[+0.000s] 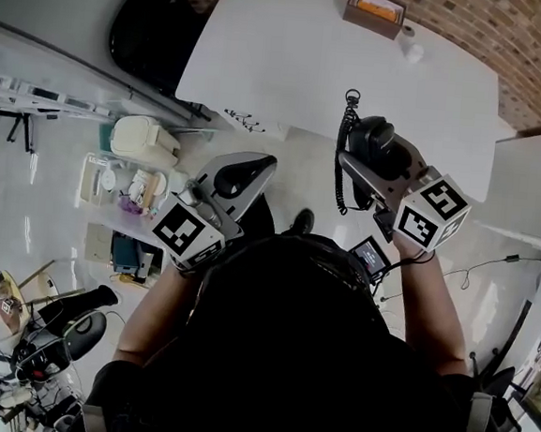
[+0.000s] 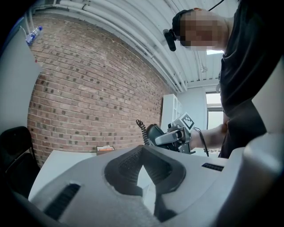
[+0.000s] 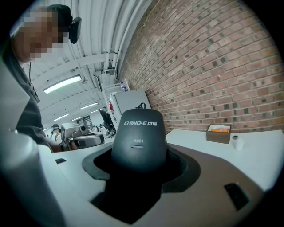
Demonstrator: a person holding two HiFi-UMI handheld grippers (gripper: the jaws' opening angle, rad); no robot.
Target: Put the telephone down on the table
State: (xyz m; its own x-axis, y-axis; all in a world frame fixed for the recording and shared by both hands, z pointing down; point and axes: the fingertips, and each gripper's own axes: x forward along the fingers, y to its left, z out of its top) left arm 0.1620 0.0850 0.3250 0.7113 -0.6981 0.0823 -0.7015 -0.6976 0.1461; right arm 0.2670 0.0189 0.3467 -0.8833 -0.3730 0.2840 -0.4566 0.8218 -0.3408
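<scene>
My right gripper [image 1: 373, 168] is shut on a black telephone handset [image 1: 376, 140], held in the air just short of the white table's [image 1: 294, 53] near edge. Its coiled cord [image 1: 344, 151] dangles to the left. In the right gripper view the telephone [image 3: 138, 142] stands upright between the jaws, with printed lettering facing the camera. My left gripper [image 1: 241, 175] hangs lower and to the left, shut with nothing in it. From the left gripper view, the telephone [image 2: 153, 133] and the right gripper [image 2: 177, 135] show beyond the closed jaws.
A brown box [image 1: 375, 10] with orange contents and a small white roll [image 1: 414, 52] stand at the table's far edge by the brick wall. A black chair [image 1: 155, 26] sits left of the table. Shelves with clutter [image 1: 132, 184] line the floor at the left.
</scene>
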